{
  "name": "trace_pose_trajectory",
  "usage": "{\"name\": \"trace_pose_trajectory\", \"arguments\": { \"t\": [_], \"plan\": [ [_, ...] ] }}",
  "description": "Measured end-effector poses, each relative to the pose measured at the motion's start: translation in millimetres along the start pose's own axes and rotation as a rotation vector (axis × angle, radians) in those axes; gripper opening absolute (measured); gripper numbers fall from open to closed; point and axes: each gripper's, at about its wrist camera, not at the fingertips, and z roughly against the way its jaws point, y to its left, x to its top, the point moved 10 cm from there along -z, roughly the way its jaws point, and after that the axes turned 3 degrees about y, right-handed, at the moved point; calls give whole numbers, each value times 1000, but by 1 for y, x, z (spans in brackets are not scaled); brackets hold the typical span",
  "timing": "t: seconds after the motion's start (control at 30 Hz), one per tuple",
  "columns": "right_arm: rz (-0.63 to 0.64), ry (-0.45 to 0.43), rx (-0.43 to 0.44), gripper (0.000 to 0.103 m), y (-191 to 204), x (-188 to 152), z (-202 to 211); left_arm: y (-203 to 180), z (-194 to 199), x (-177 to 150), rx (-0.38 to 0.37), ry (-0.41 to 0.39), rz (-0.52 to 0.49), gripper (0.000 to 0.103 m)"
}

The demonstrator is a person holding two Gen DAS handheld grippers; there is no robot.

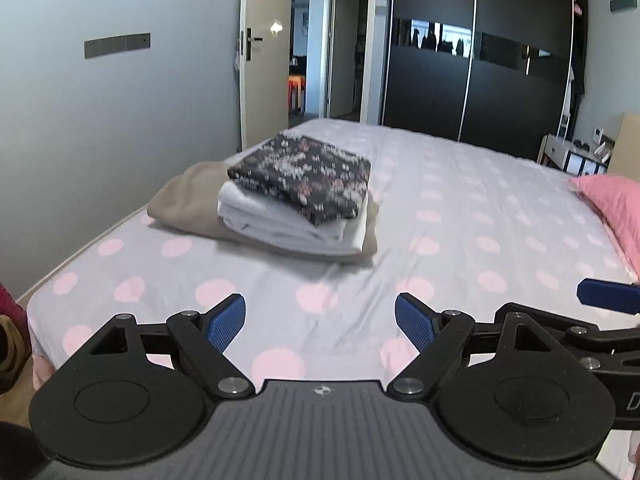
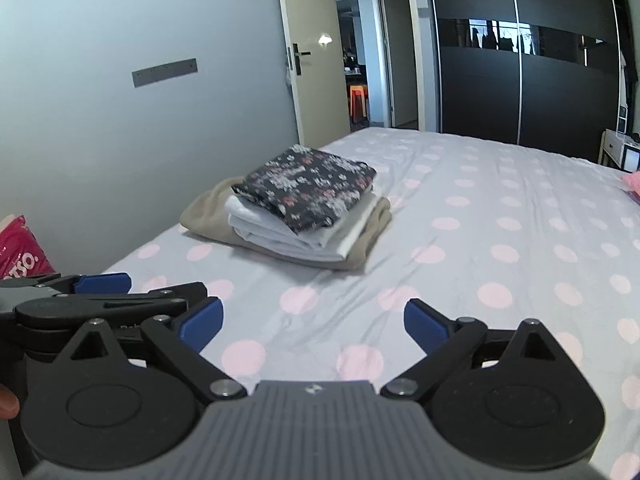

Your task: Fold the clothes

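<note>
A stack of folded clothes lies on the bed's left side: a dark floral garment (image 1: 304, 176) on top, white folded cloth (image 1: 288, 224) under it, a beige garment (image 1: 188, 200) at the bottom. The stack also shows in the right wrist view (image 2: 308, 188). My left gripper (image 1: 320, 326) is open and empty, held above the near part of the bed, apart from the stack. My right gripper (image 2: 314, 326) is open and empty, beside the left one. A blue fingertip of the right gripper shows at the right edge of the left wrist view (image 1: 608, 296).
The bed (image 1: 460, 220) has a grey sheet with pink dots. A pink pillow (image 1: 616, 204) lies at the right. A grey wall runs along the bed's left side. An open door (image 1: 264, 52) and a black wardrobe (image 1: 480, 60) stand behind. A red bag (image 2: 20, 248) sits at the left.
</note>
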Motion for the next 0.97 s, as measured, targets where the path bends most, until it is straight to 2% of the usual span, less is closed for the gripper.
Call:
{"name": "trace_pose_trajectory", "arguments": {
  "t": [0.3,0.97],
  "plan": [
    [-1,12,7,98,0,-8,-4,3,8,-15,21,24,6,82],
    [-26,40,18,99,-5,-16,-13,0,7,-18,31,41,-12,82]
  ]
}}
